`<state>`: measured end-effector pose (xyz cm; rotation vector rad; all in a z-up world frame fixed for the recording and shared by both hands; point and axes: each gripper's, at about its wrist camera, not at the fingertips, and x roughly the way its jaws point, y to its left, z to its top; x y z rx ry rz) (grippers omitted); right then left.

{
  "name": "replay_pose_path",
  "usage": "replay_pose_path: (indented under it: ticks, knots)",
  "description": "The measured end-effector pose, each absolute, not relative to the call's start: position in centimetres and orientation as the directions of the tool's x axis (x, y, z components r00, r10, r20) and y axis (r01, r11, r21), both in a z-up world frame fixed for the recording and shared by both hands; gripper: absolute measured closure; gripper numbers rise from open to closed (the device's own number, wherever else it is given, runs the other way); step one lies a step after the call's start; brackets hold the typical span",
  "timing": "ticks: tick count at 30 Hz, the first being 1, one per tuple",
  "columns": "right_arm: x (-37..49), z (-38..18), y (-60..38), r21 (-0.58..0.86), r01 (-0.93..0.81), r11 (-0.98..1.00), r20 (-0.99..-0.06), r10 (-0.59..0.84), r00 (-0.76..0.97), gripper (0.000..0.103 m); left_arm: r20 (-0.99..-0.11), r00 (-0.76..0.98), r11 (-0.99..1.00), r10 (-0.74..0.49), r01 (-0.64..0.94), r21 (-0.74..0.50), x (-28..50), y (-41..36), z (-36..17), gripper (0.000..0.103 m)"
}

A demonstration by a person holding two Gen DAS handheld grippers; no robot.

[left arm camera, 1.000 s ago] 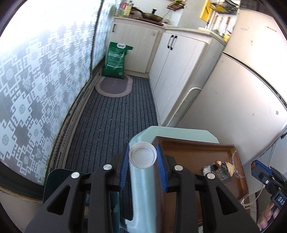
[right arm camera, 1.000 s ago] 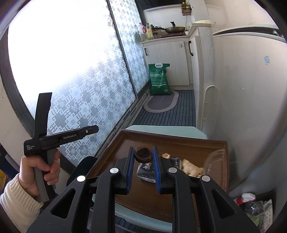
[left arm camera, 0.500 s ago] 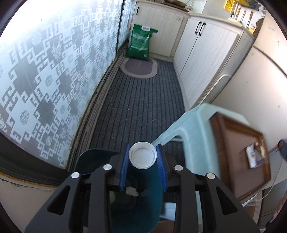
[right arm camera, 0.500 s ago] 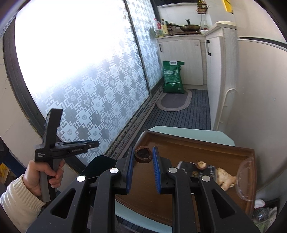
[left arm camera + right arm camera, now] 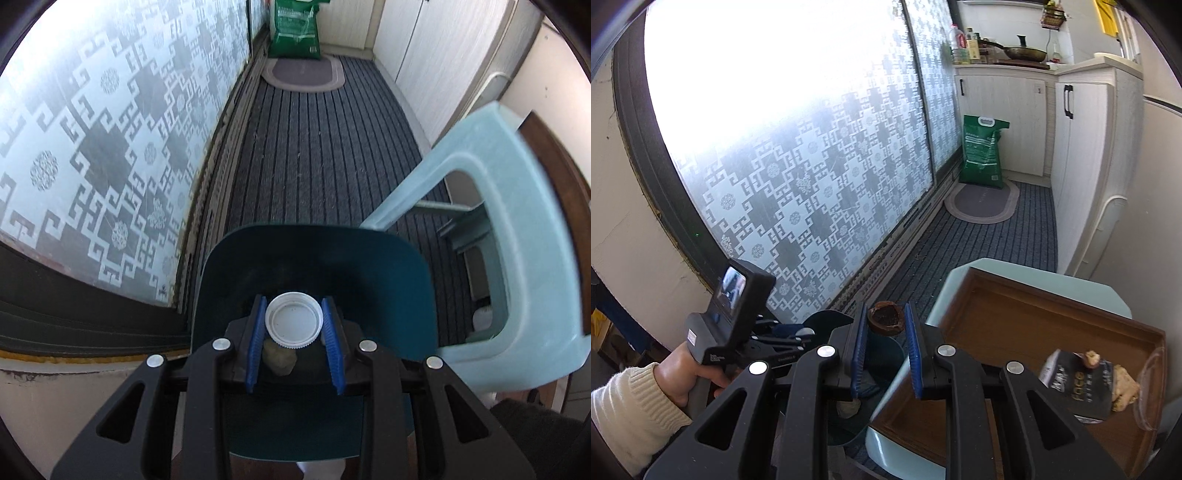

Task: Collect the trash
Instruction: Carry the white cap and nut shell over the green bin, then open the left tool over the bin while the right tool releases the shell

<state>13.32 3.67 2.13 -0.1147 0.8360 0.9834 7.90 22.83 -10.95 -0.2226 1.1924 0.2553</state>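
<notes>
While bright light comes through the big patterned window [image 5: 798, 155], a striped grey carpet [image 5: 325, 147] runs down the narrow room to the white cupboards [image 5: 1008, 122] at the far end. Leaning at the foot of those cupboards is a green bag [image 5: 982, 151], and a small oval mat [image 5: 982, 203] lies in front of it. Closer in stands a pale blue stool [image 5: 528, 258] with a brown tray [image 5: 1034, 332] on top. Right beside the stool on the floor is a dark blue-green bin [image 5: 369, 266], open at the top, with a pale lump [image 5: 279, 358] lying down inside it. On the far right side of the tray sit a black packet [image 5: 1078, 384], a tan lump of food [image 5: 1124, 387] just beside it, and a clear lid [image 5: 1150, 387] at the tray's edge. A hand [image 5: 683, 376] in a cream sleeve [image 5: 624, 410] holds the left claw [image 5: 294, 325], which points down over the bin. Its blue pads press on both sides of a white bottle cap [image 5: 293, 320], so the cap is held right above the open bin. The right claw [image 5: 885, 325] is narrow too, and it pinches a small brown shell [image 5: 885, 318] at its tips. That shell hangs past the tray's near left corner, over the bin's side of the stool.
</notes>
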Motion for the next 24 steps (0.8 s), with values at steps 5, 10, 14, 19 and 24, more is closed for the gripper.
replay_pose_path:
  ticks: [5,10,14,19,24]
  knots:
    - [12.6,1.7,6.2,0.271,-0.788,0.552,-0.681,0.689,0.249,0.083,-0.954,0.288,0.958,0.084,-0.287,-0.002,6.9,23.2,-12.9,0.069]
    - [11.7,0.6,8.5,0.263,-0.804,0.533,-0.704,0.676,0.217,0.083,-0.952,0.293,0.959,0.083,-0.283,-0.004,6.0,24.0,-13.0,0.066]
    - [10.8,-0.5,10.6,0.245,-0.823,0.513,-0.73,0.656,0.192,0.083,-0.936,0.342,0.956,0.088,-0.293,-0.017,5.1,24.6,-11.3,0.069]
    - [9.8,-2.4,12.6,0.222,-0.839,0.498,-0.768,0.619,0.164,0.083,-0.898,0.427,0.95,0.104,-0.31,-0.037,4.2,25.0,-8.4,0.073]
    - [8.5,-5.0,14.6,0.191,-0.859,0.476,-0.81,0.571,0.137,0.083,-0.844,0.522,0.94,0.125,-0.334,-0.068,3.4,25.4,-5.3,0.078]
